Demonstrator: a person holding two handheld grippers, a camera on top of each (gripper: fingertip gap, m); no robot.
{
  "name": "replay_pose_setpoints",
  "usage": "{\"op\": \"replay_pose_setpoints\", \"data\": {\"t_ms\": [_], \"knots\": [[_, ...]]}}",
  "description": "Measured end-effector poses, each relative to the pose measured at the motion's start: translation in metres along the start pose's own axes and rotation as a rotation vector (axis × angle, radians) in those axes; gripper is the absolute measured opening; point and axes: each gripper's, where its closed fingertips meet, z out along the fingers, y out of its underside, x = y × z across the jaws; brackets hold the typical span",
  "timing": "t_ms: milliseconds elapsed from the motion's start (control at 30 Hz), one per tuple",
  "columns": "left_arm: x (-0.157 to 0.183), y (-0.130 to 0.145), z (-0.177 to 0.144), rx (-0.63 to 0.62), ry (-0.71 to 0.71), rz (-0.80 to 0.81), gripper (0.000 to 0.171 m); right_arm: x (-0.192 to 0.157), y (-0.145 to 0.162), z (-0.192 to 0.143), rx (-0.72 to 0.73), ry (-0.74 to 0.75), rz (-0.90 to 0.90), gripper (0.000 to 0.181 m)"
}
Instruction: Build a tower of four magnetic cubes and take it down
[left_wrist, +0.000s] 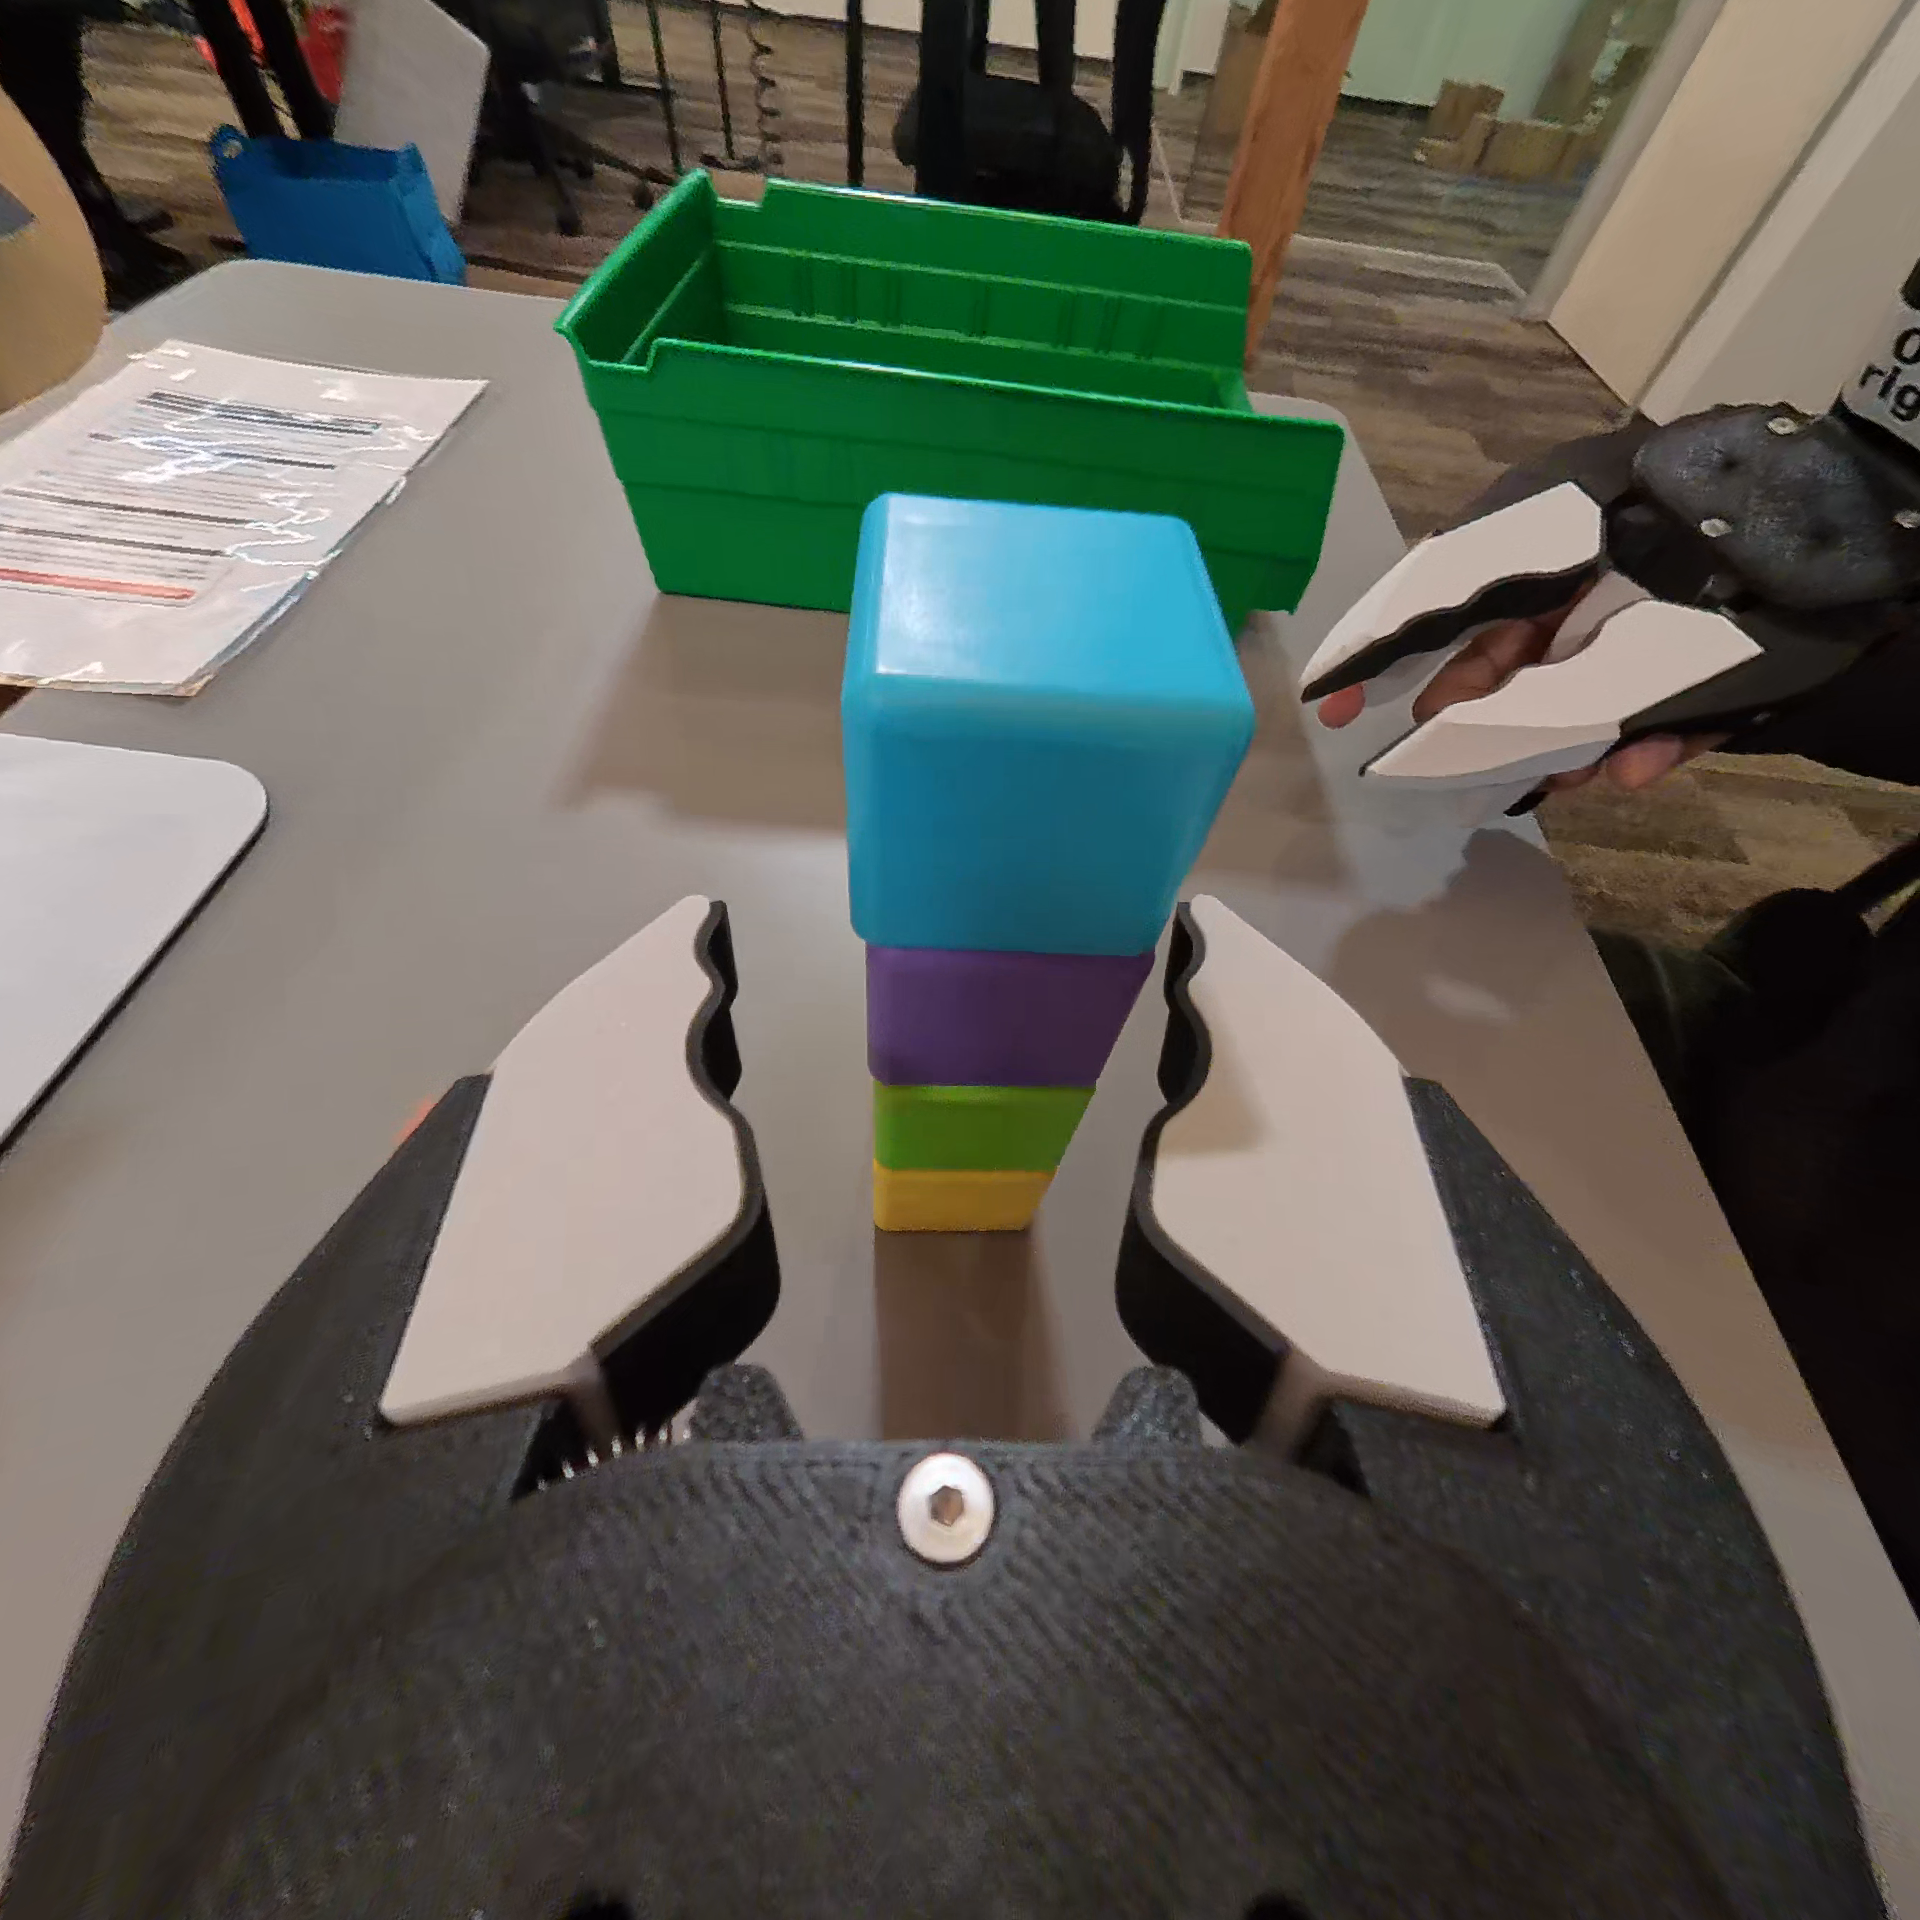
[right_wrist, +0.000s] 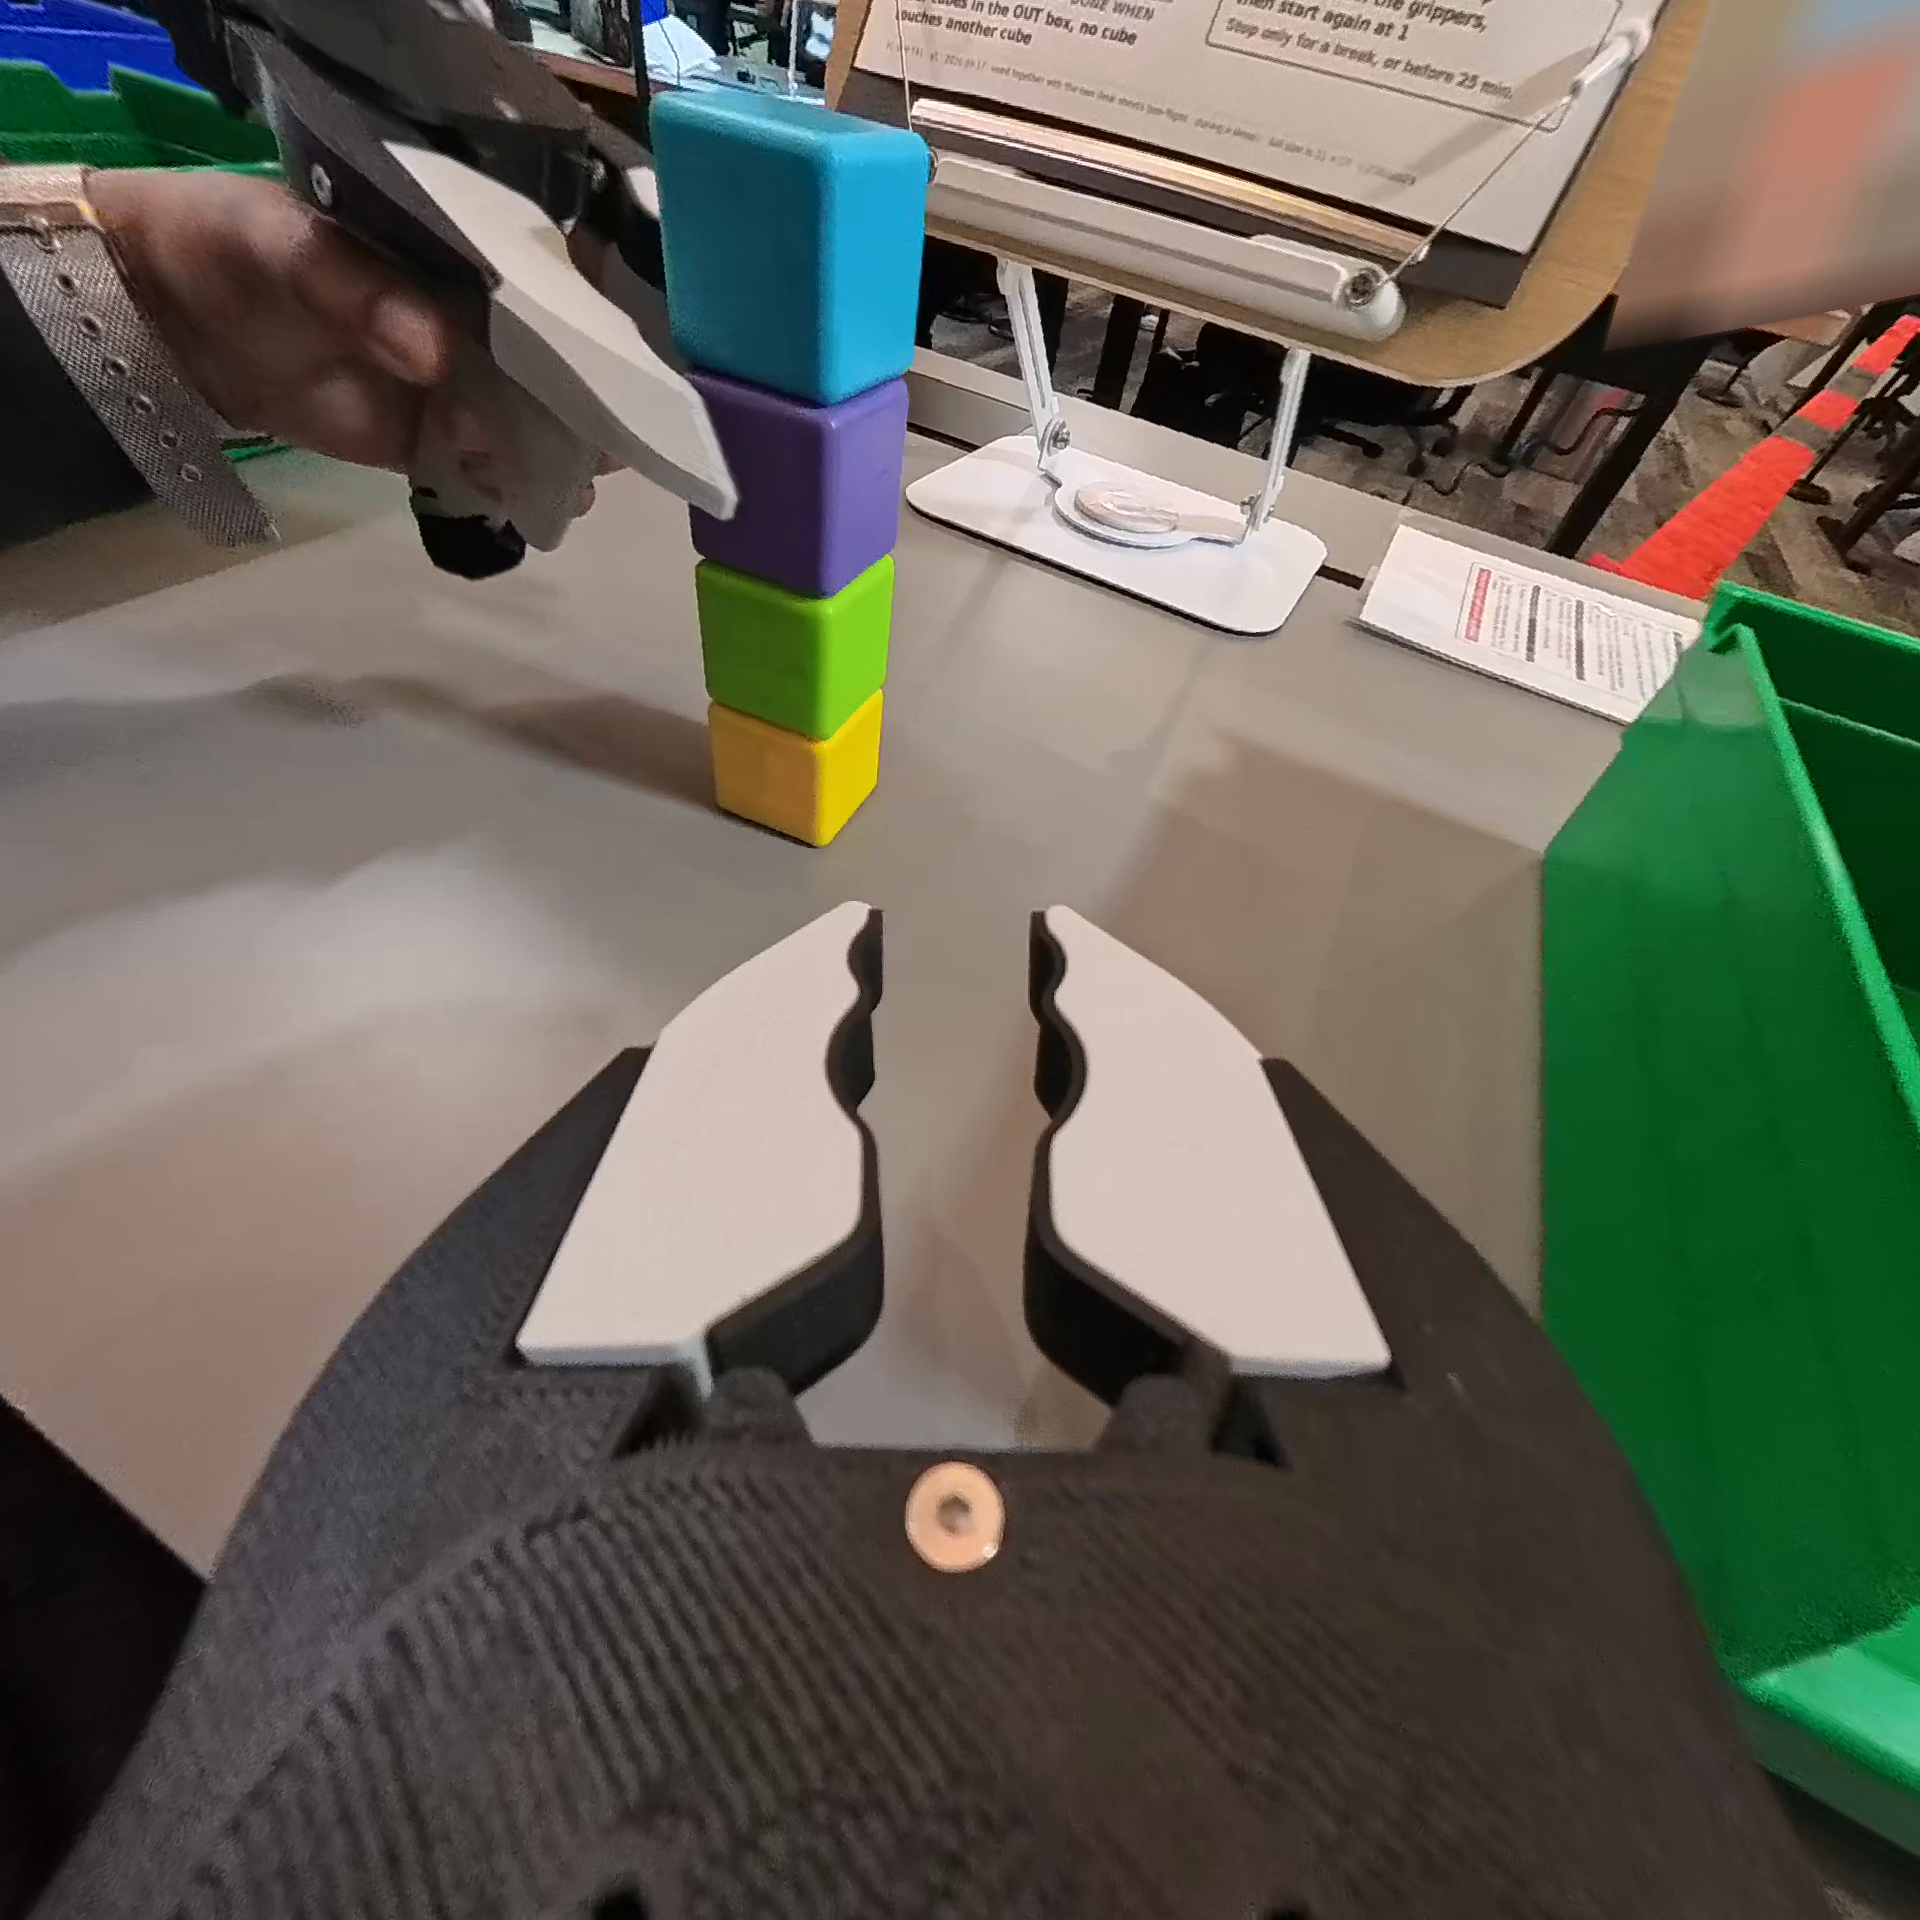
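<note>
Standing on the grey tabletop (left_wrist: 436, 790) is a tower of four cubes: a yellow cube (right_wrist: 798, 771) at the bottom, a green cube (right_wrist: 795, 644) on it, a purple cube (right_wrist: 821, 483) above that, and a blue cube (left_wrist: 1039, 717) on top. The left claw (left_wrist: 951, 925) is spread wide, one finger on either side of the tower at about the height of the purple cube, gripping nothing; from the right wrist view one of its pale fingers (right_wrist: 613, 384) lies against or just beside the purple cube, and I cannot tell whether it touches. The right claw (right_wrist: 954, 920) hangs to the right of the tower, well apart from it, its fingers parted by a narrow gap with nothing between them. Behind the tower sits a green plastic bin (left_wrist: 935, 416). Left of the tower lie sleeved printed sheets (left_wrist: 208, 509) and the white base of a document stand (right_wrist: 1122, 540).
</note>
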Motion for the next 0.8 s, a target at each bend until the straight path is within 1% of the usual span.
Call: {"op": "replay_pose_setpoints", "data": {"t_ms": [167, 333, 467, 567, 667, 733, 800], "knots": [[0.003, 0.001, 0.002, 0.03, -0.016, -0.004, 0.08, -0.004, -0.001, 0.005, 0.0, -0.018, -0.006, 0.027], [0.003, 0.007, 0.005, 0.024, -0.023, -0.005, 0.08, -0.007, -0.002, 0.008, -0.002, -0.027, -0.013, 0.027], [-0.004, 0.0, 0.001, 0.085, -0.073, 0.0, 0.075, -0.007, -0.002, 0.009, -0.004, -0.026, -0.014, 0.027], [-0.003, 0.004, -0.001, 0.061, -0.066, -0.008, 0.076, -0.005, -0.002, 0.008, -0.003, -0.025, -0.002, 0.028], [-0.001, 0.008, -0.006, 0.051, -0.109, -0.03, 0.077, -0.007, -0.005, 0.009, 0.006, -0.06, 0.048, 0.029], [0.005, 0.012, -0.011, 0.059, -0.145, -0.055, 0.078, -0.012, -0.008, 0.011, 0.011, -0.128, 0.114, 0.029], [0.007, 0.021, -0.019, 0.054, -0.229, -0.068, 0.083, -0.016, -0.012, 0.015, 0.015, -0.194, 0.199, 0.033]]}}
